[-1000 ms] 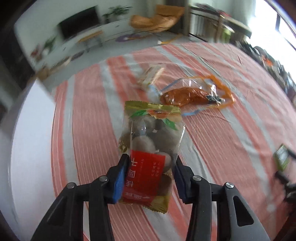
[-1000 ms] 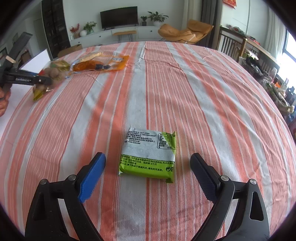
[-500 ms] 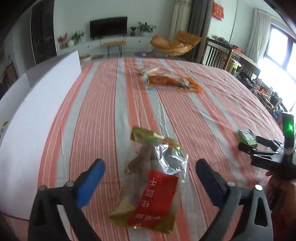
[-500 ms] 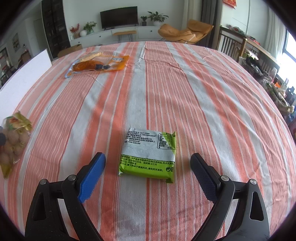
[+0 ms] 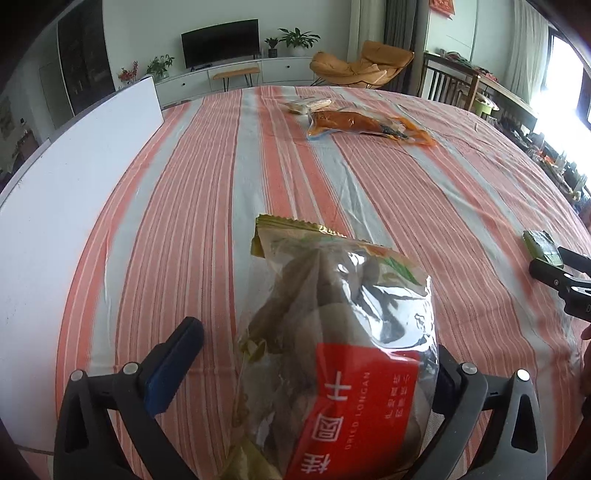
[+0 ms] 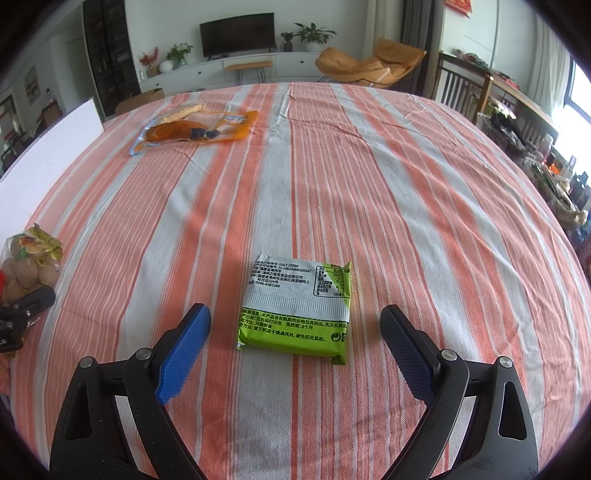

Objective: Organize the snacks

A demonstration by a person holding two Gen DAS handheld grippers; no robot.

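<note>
The left gripper (image 5: 310, 373) is opening wide, and the longan bag (image 5: 332, 350) (red label) lies loose between its fingers, low in the frame. The right gripper (image 6: 295, 332) is spread around the green packet (image 6: 297, 308), not touching it.

White walls, television (image 6: 237, 34) on low cabinet (image 6: 236, 70), orange lounge chair (image 6: 369, 61), bright window right.

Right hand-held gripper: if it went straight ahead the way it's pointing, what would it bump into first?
Probably the green snack packet. It lies flat on the striped tablecloth, straight ahead of the right hand-held gripper, whose jaws stand wide open on either side of it. Nothing else shows in between, though depth is hard to judge.
</note>
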